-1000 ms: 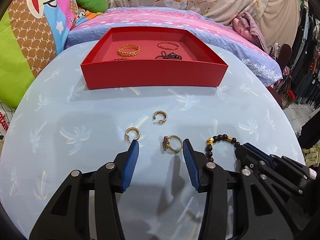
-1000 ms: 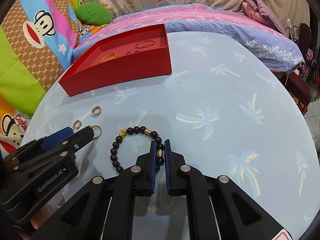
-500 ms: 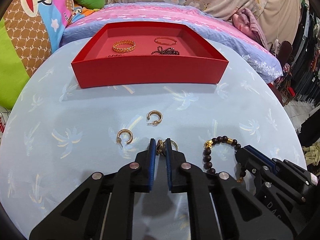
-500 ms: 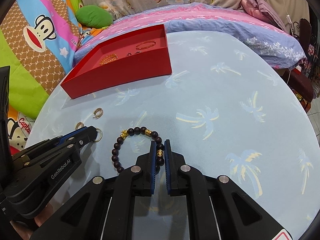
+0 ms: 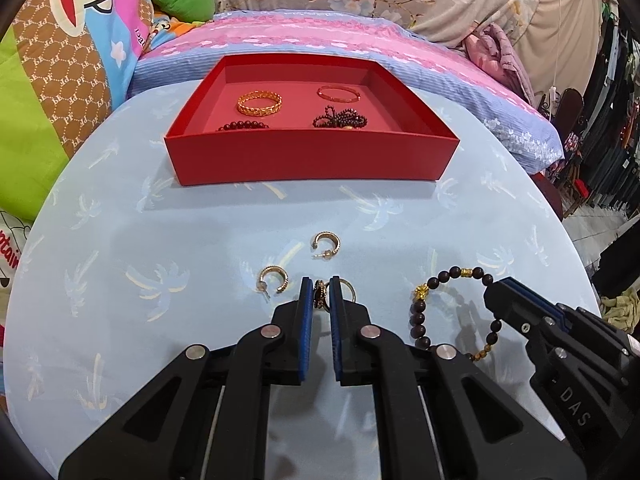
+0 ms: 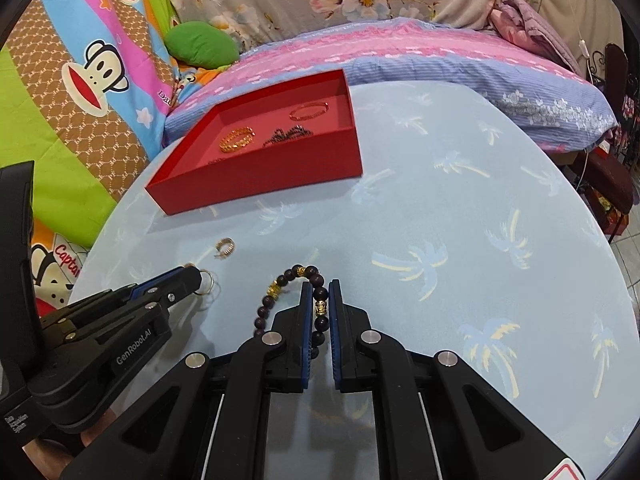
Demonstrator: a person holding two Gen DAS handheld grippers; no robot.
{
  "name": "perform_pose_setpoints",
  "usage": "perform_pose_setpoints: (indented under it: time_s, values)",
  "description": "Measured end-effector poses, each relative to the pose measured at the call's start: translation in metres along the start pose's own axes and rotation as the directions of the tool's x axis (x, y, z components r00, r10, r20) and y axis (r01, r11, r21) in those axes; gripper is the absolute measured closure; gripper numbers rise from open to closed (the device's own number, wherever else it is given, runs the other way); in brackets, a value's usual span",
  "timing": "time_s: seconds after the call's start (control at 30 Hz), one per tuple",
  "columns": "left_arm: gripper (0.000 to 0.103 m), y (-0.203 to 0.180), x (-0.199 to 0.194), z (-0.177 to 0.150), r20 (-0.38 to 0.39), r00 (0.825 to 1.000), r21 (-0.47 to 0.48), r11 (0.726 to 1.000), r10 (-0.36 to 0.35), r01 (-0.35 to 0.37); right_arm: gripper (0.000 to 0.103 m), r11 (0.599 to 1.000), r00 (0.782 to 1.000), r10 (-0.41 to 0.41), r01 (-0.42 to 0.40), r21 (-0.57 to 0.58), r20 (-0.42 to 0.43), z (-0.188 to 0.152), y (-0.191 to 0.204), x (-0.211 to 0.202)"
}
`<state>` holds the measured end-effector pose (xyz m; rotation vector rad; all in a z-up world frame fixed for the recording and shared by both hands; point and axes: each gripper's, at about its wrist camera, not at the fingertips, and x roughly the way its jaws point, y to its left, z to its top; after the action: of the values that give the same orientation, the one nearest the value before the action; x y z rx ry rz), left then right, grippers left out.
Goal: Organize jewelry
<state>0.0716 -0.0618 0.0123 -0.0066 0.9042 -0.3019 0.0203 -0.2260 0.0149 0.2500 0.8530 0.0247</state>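
My left gripper [image 5: 320,292] is shut on a gold ring with a dark stone [image 5: 320,298], raised a little off the blue tablecloth. My right gripper [image 6: 320,300] is shut on a dark bead bracelet with gold beads [image 6: 280,284], which hangs lifted; it also shows in the left wrist view [image 5: 420,308]. Two gold hoop earrings [image 5: 274,278] [image 5: 327,244] lie on the cloth ahead of the left gripper. The red tray [image 5: 312,156] stands farther back and holds a gold chain bangle [image 5: 260,103], a thin rose bangle [image 5: 338,93] and dark bead pieces [image 5: 340,118].
The round table's edge [image 6: 592,208] curves off to the right. A bed with pink and blue covers [image 5: 320,40] and cartoon pillows [image 5: 60,60] lies behind the tray. Clothes racks [image 5: 616,120] stand at the far right.
My left gripper moved forward and closed on the ring, then lifted it. My right gripper stayed shut on the bracelet and raised it off the cloth.
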Motion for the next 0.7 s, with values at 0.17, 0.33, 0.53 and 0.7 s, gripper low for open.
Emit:
perform_pose_setpoints:
  time_s: [0.17,0.33,0.53,0.7]
  values:
    - [0.095,0.005,-0.009,0.007,0.003,1.0,-0.008,1.0,-0.008,0.008,0.095,1.0,0.999,0.015,-0.014,-0.021,0.033,0.015,0.01,-0.01]
    - [0.095,0.01,-0.018,0.02,0.016,1.0,0.002,1.0,-0.018,0.018,0.095,0.998,0.996,0.017,-0.012,-0.063,0.09,0.04,0.02,-0.022]
    - [0.096,0.017,-0.023,0.055,0.057,0.998,0.032,0.999,-0.019,0.017,0.095,0.995,0.989,0.035,-0.022,-0.093,0.143,0.08,0.029,-0.022]
    - [0.096,0.022,-0.018,0.09,0.095,0.995,0.054,0.998,-0.02,0.015,0.096,0.995,0.988,0.047,-0.032,-0.099,0.146,0.114,0.033,-0.004]
